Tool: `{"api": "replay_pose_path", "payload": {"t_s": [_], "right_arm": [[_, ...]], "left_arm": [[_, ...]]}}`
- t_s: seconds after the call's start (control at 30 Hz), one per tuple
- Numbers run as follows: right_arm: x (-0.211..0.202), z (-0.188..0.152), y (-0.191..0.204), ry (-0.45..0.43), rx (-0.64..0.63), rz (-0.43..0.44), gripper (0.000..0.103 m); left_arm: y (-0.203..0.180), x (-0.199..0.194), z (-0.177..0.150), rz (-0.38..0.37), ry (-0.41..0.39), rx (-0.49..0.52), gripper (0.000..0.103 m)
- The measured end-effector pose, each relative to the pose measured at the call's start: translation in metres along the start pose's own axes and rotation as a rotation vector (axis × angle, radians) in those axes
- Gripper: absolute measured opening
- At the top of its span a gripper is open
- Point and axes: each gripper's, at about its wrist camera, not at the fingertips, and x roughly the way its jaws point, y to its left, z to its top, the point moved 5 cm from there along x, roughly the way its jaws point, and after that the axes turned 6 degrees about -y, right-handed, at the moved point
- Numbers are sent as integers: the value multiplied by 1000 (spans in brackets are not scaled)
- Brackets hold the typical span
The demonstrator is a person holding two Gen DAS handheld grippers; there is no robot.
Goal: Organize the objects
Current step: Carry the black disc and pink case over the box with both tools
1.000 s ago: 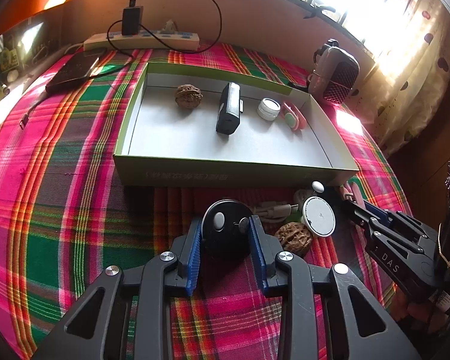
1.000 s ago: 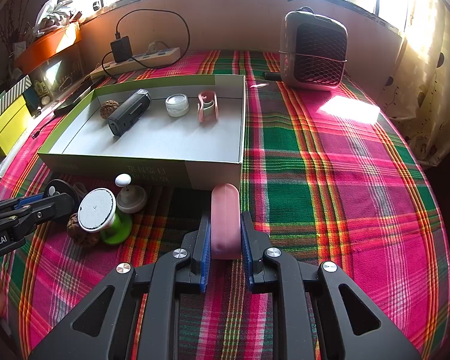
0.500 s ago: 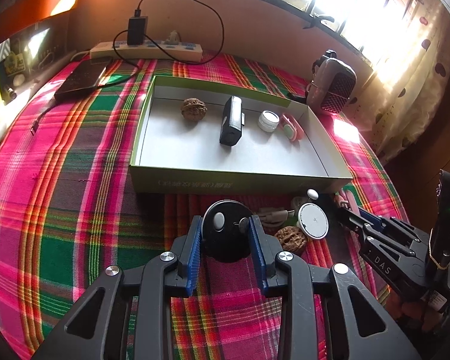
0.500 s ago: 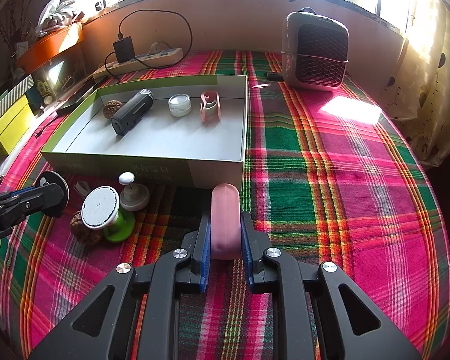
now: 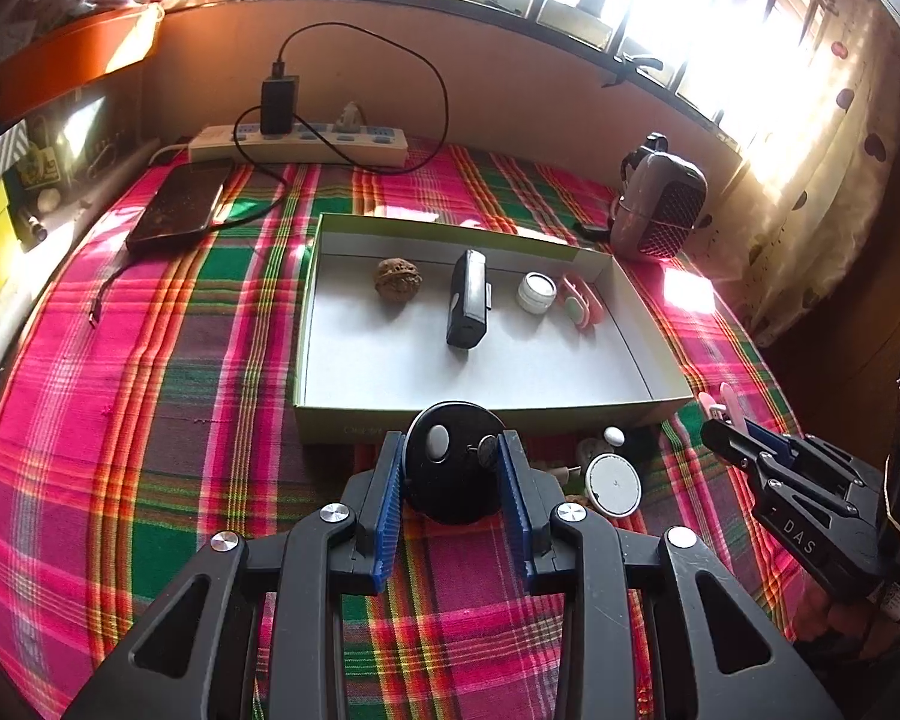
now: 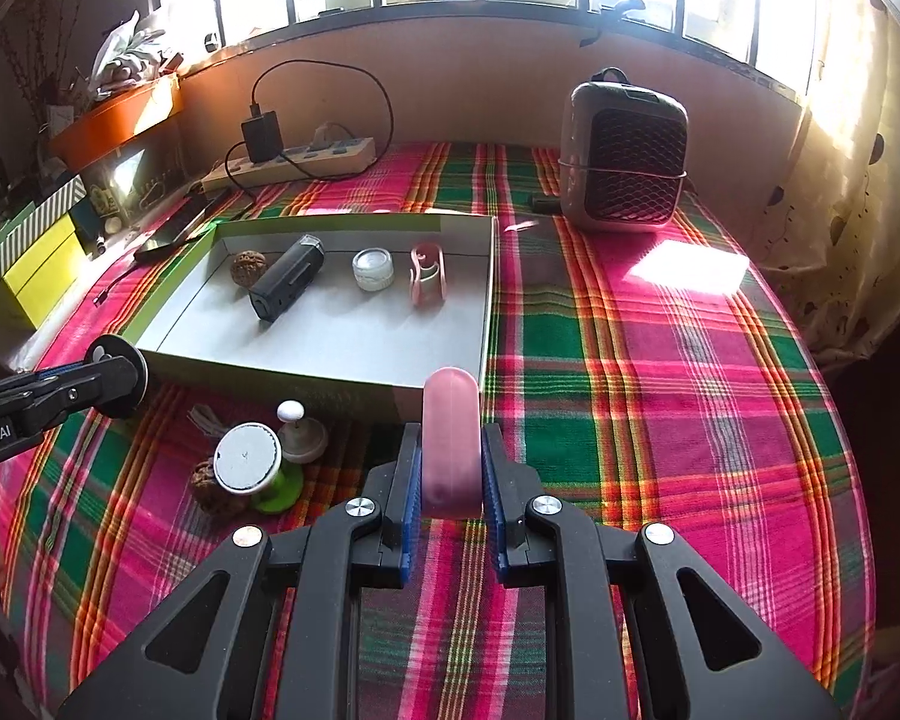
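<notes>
Both grippers have risen since a second ago — the box (image 5: 486, 414) now sits lower and smaller in each wrist view, and more of the plaid cloth (image 5: 150, 396) shows around it. The left gripper (image 5: 453, 468) pinches a black disc (image 5: 450, 468) between its blue pads, held above the cloth just in front of the box's near wall. The right gripper (image 6: 450, 468) is clamped on a pink capsule (image 6: 450, 438), also in the air near the box's front right corner.

Inside the box lie a walnut (image 5: 397, 279), a black bar (image 5: 469, 299), a small white jar (image 5: 536, 292) and a pink clip (image 5: 581, 300), roughly in a row. On the cloth in front of the box remain a white-topped green spool (image 6: 252, 462), a second walnut (image 6: 207, 483) touching it, and a white knob (image 6: 300, 432) just beside — all well clear of both grippers. A fan heater (image 6: 624, 156) stands at the far right, a power strip (image 5: 297, 144) by the wall.
</notes>
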Motion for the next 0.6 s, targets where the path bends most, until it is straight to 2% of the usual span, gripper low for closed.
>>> {"api": "replay_pose_path", "payload": {"t_s": [0.27,0.6], "right_arm": [[6,30,22,-14,-30,50,19],[46,61,45,28,-25,112,19]], "left_arm": [[10,10,19,18,7,0,28],[22,38,39,35,30,5,28]]}}
